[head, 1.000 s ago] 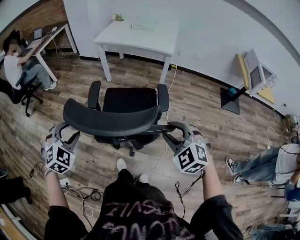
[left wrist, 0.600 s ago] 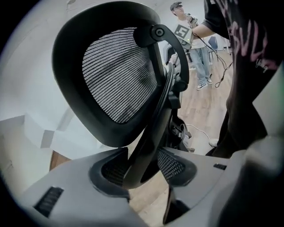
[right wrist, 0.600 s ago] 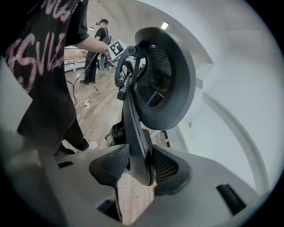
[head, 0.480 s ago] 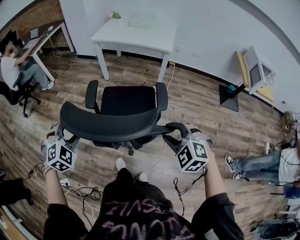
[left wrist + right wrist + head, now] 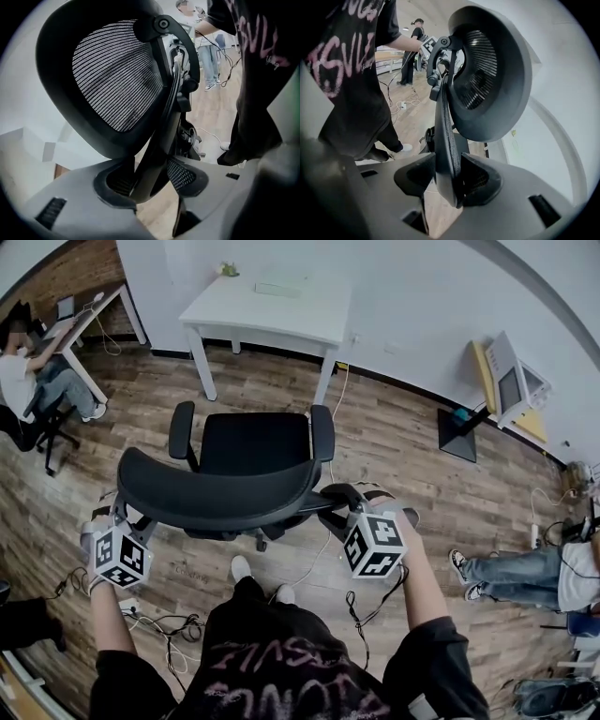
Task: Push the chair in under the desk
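A black mesh office chair [image 5: 258, 442] stands on the wood floor facing the white desk [image 5: 281, 315], with a gap of floor between them. I stand behind its curved backrest [image 5: 216, 493]. My left gripper [image 5: 131, 514] is at the backrest's left end. The backrest rim [image 5: 117, 84] runs slantwise between that gripper's [image 5: 150, 180] pads, which close on it. At the right end, my right gripper [image 5: 330, 507] pinches the thin backrest edge [image 5: 487, 79] squarely between its pads [image 5: 447, 180].
A person sits at another desk [image 5: 33, 371] at far left, and a seated person's legs [image 5: 525, 568] show at right. Cables [image 5: 159, 624] trail on the floor by my feet. A black stand base [image 5: 459, 437] and flat equipment [image 5: 511, 381] stand by the right wall.
My right gripper has shifted slightly left and up along the backrest's end. The left gripper and the chair have barely moved. Both grippers stay on the backrest.
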